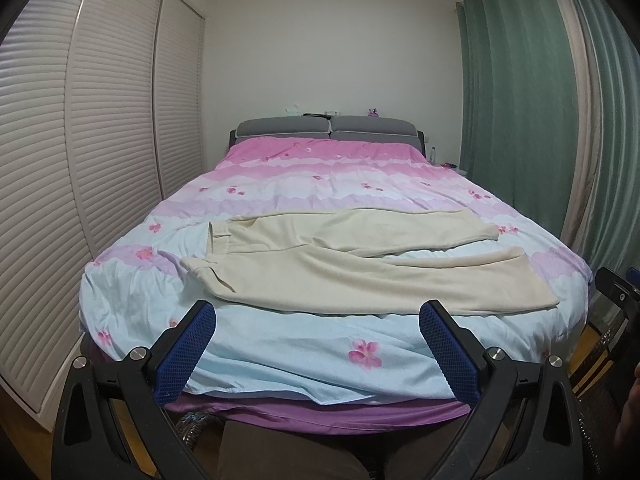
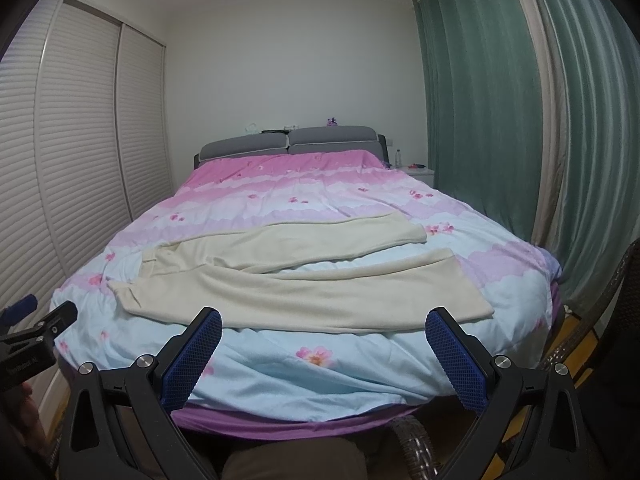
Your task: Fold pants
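Cream pants (image 1: 360, 272) lie spread flat across the near part of the bed, waistband to the left, both legs running right, slightly apart. They also show in the right wrist view (image 2: 304, 288). My left gripper (image 1: 318, 312) is open and empty, held off the foot of the bed just short of the pants' near leg. My right gripper (image 2: 323, 318) is open and empty, likewise at the foot of the bed, near the near leg's lower edge. The right gripper's body shows at the far right of the left wrist view (image 1: 618, 292).
The bed (image 1: 280, 360) has a pink, white and pale blue flowered cover. Louvred wardrobe doors (image 1: 80, 160) stand to the left, green curtains (image 1: 520, 120) to the right. A wicker chair (image 2: 592, 320) stands at the bed's right corner. A white nightstand (image 2: 420, 170) is by the headboard.
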`<move>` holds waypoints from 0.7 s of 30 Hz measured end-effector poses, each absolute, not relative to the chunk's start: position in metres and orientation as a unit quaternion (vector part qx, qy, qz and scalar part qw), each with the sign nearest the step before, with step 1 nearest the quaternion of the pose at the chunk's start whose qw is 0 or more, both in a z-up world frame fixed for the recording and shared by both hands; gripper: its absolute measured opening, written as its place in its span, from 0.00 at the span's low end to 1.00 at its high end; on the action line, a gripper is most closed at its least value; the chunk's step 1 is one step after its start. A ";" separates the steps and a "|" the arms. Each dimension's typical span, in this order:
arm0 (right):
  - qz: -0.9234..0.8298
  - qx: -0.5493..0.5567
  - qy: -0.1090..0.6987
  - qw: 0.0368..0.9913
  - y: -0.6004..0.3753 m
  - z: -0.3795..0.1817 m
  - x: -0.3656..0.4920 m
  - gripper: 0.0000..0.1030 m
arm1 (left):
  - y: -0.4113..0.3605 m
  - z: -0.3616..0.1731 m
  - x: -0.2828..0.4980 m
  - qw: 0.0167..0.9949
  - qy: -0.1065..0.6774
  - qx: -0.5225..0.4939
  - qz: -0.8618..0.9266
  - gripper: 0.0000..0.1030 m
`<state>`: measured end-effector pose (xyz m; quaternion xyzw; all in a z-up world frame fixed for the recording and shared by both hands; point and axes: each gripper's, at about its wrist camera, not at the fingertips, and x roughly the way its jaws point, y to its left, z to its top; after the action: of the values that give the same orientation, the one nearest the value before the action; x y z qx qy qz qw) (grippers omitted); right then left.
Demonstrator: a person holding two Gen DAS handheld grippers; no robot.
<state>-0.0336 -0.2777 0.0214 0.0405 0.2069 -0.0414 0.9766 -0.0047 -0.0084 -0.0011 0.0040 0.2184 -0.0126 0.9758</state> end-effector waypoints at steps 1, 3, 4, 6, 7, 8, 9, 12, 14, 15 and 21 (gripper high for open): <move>-0.040 0.040 0.207 0.977 -0.277 0.021 -0.033 1.00 | -0.009 -0.001 -0.005 0.976 0.218 0.005 -0.013 1.00; -0.039 0.039 0.208 0.976 -0.277 0.019 -0.034 1.00 | -0.010 -0.001 -0.006 0.976 0.217 0.006 -0.013 1.00; -0.039 0.039 0.209 0.976 -0.277 0.018 -0.034 1.00 | -0.010 -0.001 -0.006 0.976 0.217 0.006 -0.012 1.00; -0.039 0.041 0.210 0.976 -0.279 0.018 -0.033 1.00 | -0.011 0.000 -0.006 0.976 0.216 0.007 -0.013 1.00; -0.040 0.041 0.210 0.976 -0.279 0.017 -0.033 1.00 | -0.011 0.000 -0.005 0.977 0.214 0.008 -0.012 1.00; -0.040 0.041 0.210 0.976 -0.279 0.017 -0.033 1.00 | -0.012 0.001 -0.005 0.977 0.213 0.009 -0.012 1.00; -0.041 0.041 0.210 0.976 -0.279 0.017 -0.032 1.00 | -0.012 0.002 -0.004 0.977 0.211 0.009 -0.012 1.00; -0.047 0.039 0.207 0.976 -0.282 0.017 -0.029 1.00 | -0.013 0.002 0.000 0.978 0.210 0.011 -0.014 1.00; -0.054 0.035 0.202 0.977 -0.285 0.017 -0.026 1.00 | -0.015 0.002 0.006 0.977 0.211 0.011 -0.018 1.00; -0.061 0.030 0.198 0.978 -0.287 0.018 -0.024 1.00 | -0.016 0.001 0.011 0.977 0.212 0.011 -0.020 1.00; -0.101 0.025 0.192 0.976 -0.308 0.015 0.006 1.00 | -0.033 0.003 0.057 0.975 0.216 0.011 -0.040 1.00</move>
<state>0.0059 -0.3077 0.0152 0.0251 0.1923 -0.1006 0.9759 0.0566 -0.0333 0.0026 0.0112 0.2164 -0.0400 0.9754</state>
